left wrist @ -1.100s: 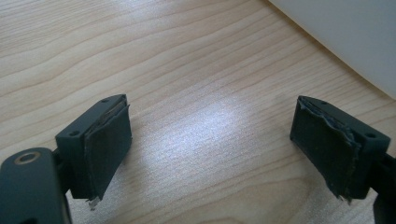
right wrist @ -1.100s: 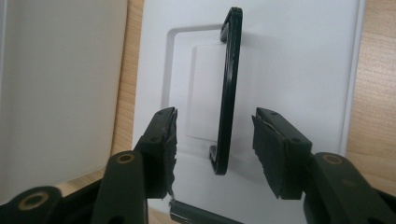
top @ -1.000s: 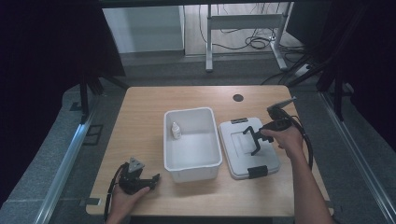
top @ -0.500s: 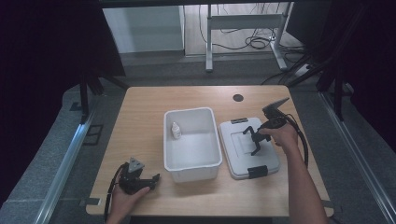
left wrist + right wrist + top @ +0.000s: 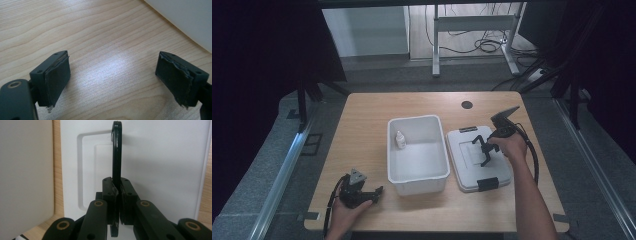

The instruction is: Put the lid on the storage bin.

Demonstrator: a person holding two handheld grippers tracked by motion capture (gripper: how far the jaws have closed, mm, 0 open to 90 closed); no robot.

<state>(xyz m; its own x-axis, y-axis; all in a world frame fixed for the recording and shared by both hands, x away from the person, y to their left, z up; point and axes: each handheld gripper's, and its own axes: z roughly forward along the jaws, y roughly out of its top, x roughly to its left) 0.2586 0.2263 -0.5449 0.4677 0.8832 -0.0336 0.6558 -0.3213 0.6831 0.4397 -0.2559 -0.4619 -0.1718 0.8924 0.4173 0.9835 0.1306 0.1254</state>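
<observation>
While your right gripper (image 5: 486,151) is above the white lid (image 5: 472,172) that lies flat on the wooden table (image 5: 362,115), its jaws are pressed together on the lid's black handle (image 5: 116,152), which stands up on edge from the recessed panel in the middle of the lid. In the right gripper view the handle runs straight up between the two pads, and the wall of the white bin (image 5: 25,175) is at the left side. Your left gripper (image 5: 362,192) is low at the near left part of the table, just beside the near left corner of the white bin (image 5: 418,150), and its jaws are wide apart with only bare wood between them; the pads (image 5: 56,77) look worn at the edges. Inside the bin a small white bottle (image 5: 400,140) stands upright near the left wall. The lid lies just to the right of the bin, with black latches (image 5: 486,183) at its near and far ends.
</observation>
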